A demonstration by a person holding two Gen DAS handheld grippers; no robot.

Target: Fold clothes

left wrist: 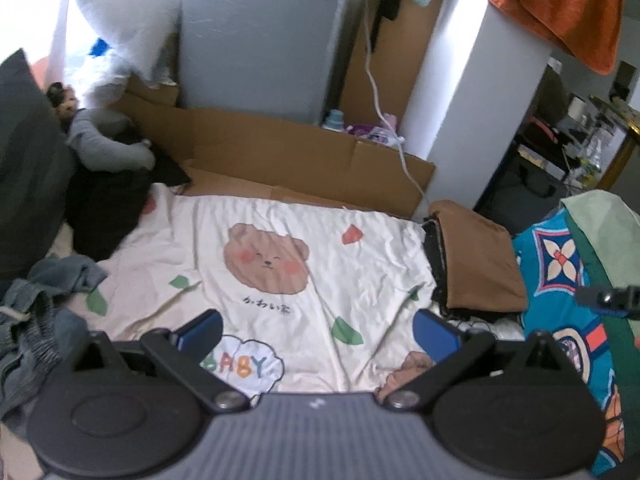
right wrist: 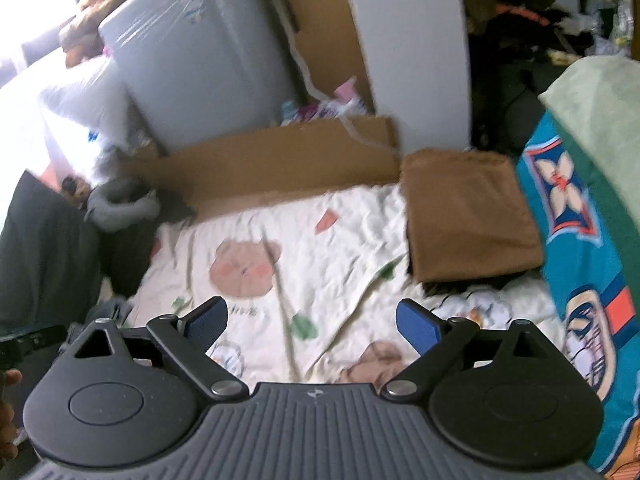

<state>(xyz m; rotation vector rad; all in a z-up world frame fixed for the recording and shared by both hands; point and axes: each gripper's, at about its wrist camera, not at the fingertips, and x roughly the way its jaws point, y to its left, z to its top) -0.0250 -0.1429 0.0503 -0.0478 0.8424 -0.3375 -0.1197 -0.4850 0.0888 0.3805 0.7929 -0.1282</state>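
A folded brown garment (left wrist: 476, 256) (right wrist: 468, 212) lies on top of a dark folded piece (left wrist: 436, 260) at the right side of the cream bear-print sheet (left wrist: 280, 256) (right wrist: 312, 240). A crumpled grey-blue garment (left wrist: 36, 320) lies at the sheet's left edge. My left gripper (left wrist: 318, 332) hangs above the sheet's near part, open, with nothing between its blue pads. My right gripper (right wrist: 312, 322) is also open and empty over the sheet, to the left of the brown stack. The tip of the right gripper (left wrist: 608, 300) shows at the right of the left wrist view.
Flattened cardboard (left wrist: 280, 152) borders the sheet's far side, before a grey appliance (left wrist: 260, 36) and a white pillar (left wrist: 480, 80) with a cable. A teal patterned blanket (left wrist: 560, 264) (right wrist: 580, 240) lies right. Dark clothes and a grey stuffed item (left wrist: 108, 148) are piled left.
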